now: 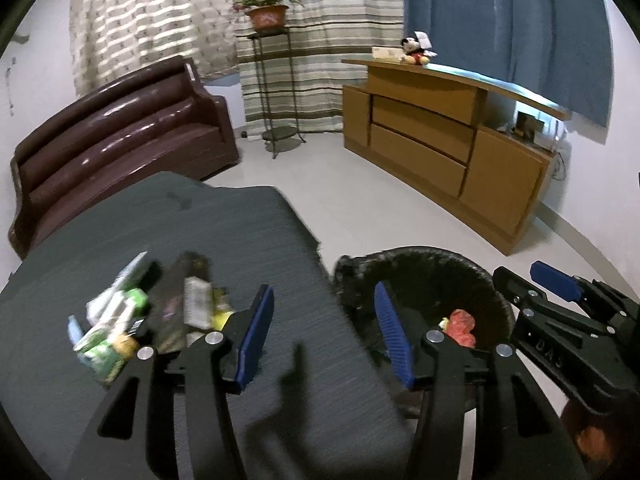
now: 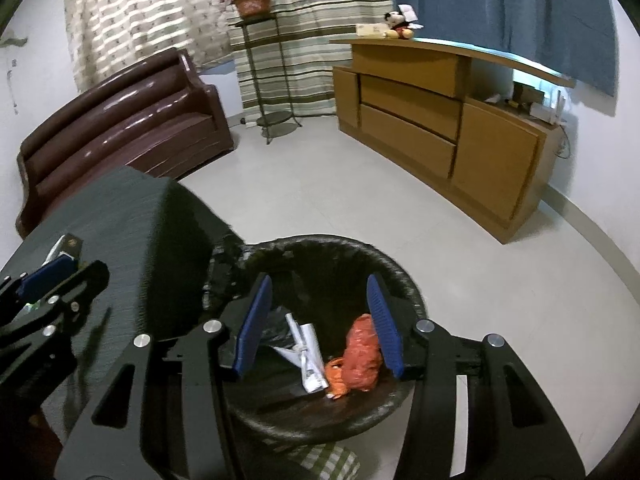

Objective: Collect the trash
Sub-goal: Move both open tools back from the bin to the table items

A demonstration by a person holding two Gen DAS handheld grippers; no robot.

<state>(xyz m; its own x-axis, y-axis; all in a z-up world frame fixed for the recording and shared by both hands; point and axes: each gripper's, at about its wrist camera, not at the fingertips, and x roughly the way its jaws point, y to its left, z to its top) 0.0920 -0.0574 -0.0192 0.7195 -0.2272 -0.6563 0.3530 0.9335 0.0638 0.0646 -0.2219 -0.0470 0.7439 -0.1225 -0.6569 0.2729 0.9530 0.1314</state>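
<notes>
Right wrist view looks down into the black bin, where an orange wrapper and crumpled white paper lie; the right gripper hangs above them, spread wide and empty. Left wrist view shows the left gripper wide and empty too, with the heap of wrappers beside it on the grey table. Reaching in carelessly could knock loose pieces off the table edge, or pinch several that later spill short of the bin

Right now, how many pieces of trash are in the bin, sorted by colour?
Orange crumpled wrapper: 1
White crumpled paper: 1
Total in the black bin: 2 that show. More could be hidden in the dark bag lining.
</notes>
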